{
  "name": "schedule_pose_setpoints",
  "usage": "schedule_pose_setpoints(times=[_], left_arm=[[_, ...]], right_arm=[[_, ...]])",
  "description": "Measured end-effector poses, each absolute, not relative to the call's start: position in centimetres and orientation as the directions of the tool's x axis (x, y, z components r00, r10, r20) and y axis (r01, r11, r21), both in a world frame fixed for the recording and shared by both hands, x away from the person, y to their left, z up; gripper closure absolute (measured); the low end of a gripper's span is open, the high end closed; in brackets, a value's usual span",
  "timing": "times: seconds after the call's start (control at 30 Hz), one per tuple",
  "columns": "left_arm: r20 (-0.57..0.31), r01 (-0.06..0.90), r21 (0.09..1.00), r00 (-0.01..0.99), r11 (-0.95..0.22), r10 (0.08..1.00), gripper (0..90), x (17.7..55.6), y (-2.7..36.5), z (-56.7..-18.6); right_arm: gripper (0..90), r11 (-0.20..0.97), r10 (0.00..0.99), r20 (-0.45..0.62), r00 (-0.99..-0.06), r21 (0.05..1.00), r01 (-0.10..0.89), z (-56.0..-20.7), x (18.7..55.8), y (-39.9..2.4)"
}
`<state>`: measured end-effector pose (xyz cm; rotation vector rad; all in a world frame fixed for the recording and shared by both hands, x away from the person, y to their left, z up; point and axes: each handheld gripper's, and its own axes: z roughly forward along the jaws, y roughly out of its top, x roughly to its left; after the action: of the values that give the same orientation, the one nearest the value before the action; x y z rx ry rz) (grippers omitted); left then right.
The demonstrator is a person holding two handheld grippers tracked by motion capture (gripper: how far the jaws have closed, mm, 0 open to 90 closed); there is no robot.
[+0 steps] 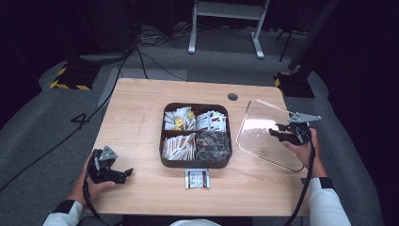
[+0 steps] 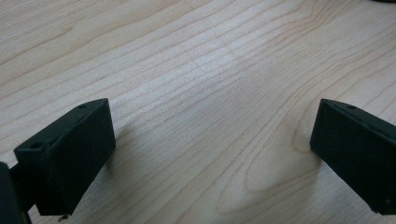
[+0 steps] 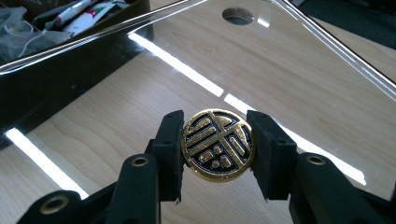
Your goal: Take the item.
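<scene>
At the frame's right, the right gripper (image 3: 218, 145) clamped the gold knob (image 3: 218, 145) of the clear lid (image 1: 263, 134), tilting it clear of the tray (image 1: 196, 162). At lower left, the left gripper (image 1: 123, 174) rested idle, jaws apart.

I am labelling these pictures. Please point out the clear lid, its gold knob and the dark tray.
clear lid (image 1: 263, 129), high view, its clear pane.
gold knob (image 3: 218, 144), right gripper view, its face.
dark tray (image 1: 195, 164), high view, its near wall.

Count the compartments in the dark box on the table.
4. The box is split into back-left, back-right, front-left and front-right compartments, each filled with sachets; none seems hidden.
</scene>
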<state>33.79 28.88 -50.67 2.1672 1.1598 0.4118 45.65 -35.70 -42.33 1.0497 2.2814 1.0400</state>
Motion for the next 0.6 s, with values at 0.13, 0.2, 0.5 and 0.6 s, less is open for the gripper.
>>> schedule_pose_setpoints(times=[0.13,0.2,0.5,0.6], left_arm=[[-0.023,0.627,0.664,0.562,-0.408,0.827,0.2,33.8,28.9,-50.7],[-0.023,0.627,0.664,0.562,-0.408,0.827,0.2,33.8,28.9,-50.7],[-0.024,0.627,0.664,0.562,-0.407,0.827,0.3,33.8,28.9,-50.7],[-0.024,0.627,0.664,0.562,-0.407,0.827,0.2,33.8,28.9,-50.7]], right_arm=[[59.0,0.439,0.770,-0.070,-0.634,0.780,0.447,-41.6,45.7,-35.3],[59.0,0.438,0.768,-0.073,-0.637,0.785,0.438,-41.1,45.7,-35.0],[59.0,0.437,0.755,-0.080,-0.651,0.801,0.409,-39.3,45.9,-33.7],[59.0,0.440,0.747,-0.079,-0.660,0.803,0.402,-39.0,46.1,-33.1]])
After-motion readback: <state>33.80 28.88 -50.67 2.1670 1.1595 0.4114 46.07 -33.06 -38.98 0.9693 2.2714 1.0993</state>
